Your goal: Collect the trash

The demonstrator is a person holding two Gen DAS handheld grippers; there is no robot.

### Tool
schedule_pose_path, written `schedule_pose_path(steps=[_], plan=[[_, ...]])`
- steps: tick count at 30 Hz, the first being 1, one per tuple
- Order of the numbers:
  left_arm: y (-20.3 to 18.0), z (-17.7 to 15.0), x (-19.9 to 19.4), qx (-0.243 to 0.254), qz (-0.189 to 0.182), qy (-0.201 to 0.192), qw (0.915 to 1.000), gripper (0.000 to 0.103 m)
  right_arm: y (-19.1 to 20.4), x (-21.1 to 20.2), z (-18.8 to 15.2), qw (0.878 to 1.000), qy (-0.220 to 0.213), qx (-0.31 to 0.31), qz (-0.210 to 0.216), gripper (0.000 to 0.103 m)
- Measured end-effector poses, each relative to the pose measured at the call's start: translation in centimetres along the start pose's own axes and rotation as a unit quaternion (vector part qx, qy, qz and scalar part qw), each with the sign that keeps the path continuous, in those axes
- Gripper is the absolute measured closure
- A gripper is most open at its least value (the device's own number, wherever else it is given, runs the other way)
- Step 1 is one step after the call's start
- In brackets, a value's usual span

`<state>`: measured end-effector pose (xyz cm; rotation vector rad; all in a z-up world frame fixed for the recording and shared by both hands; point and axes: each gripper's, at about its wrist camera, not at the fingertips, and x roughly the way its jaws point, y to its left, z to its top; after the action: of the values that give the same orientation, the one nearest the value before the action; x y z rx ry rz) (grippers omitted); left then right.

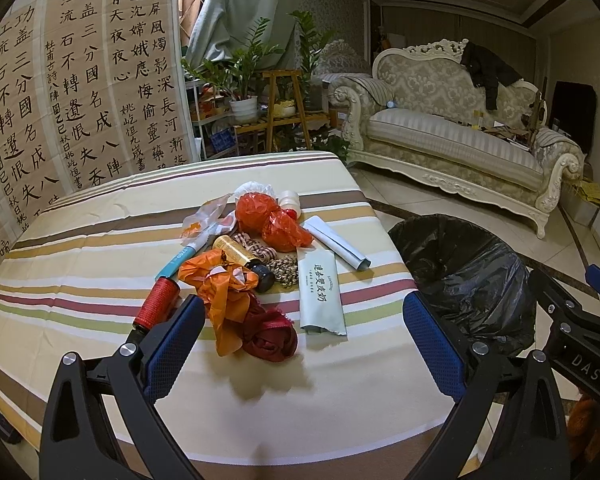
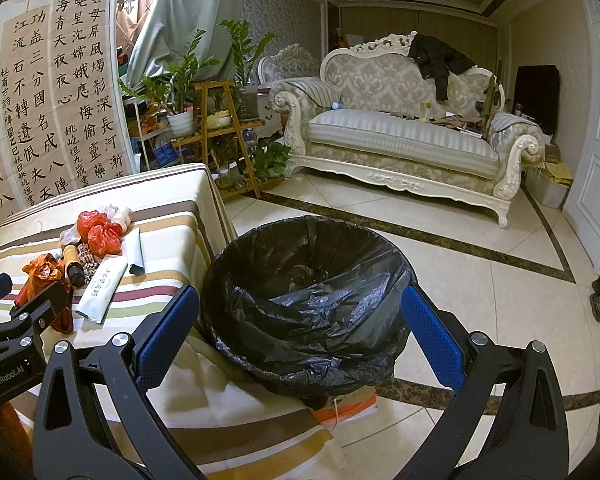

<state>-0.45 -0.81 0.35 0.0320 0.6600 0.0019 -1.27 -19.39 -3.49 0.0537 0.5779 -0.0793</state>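
A pile of trash lies on the striped table: a dark red cloth, an orange plastic bag, a red spool, a gold bottle with black cap, red bags, a pale green packet and a rolled paper. My left gripper is open and empty, just in front of the red cloth. A bin with a black liner stands right of the table. My right gripper is open and empty above the bin's near rim.
A cream sofa stands across the tiled floor. Calligraphy sheets hang behind the table. A wooden plant stand with potted plants is beyond the table's far corner. The right gripper's body shows right of the bin.
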Motion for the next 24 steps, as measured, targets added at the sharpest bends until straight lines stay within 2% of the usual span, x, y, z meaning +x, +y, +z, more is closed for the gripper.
schedule_pose_path(steps=[4,6,22,24], plan=[[0.0,0.0,0.0,0.000,0.000,0.000,1.0000,0.007,-0.3,0.0,-0.7,1.000,0.000,0.000,0.000,0.004],[0.0,0.0,0.0,0.000,0.000,0.000,1.0000,0.007,0.5,-0.2,0.7,1.000,0.000,0.000,-0.001,0.004],[-0.3,-0.5,0.4,0.003,0.001,0.001,1.0000,0.007,0.5,-0.2,-1.5,1.000,0.002,0.002,-0.002,0.004],[-0.4,-0.5,0.5,0.002,0.000,0.003,1.0000,0.007,0.6,-0.1,-0.1,1.000,0.003,0.002,-0.002,0.004]])
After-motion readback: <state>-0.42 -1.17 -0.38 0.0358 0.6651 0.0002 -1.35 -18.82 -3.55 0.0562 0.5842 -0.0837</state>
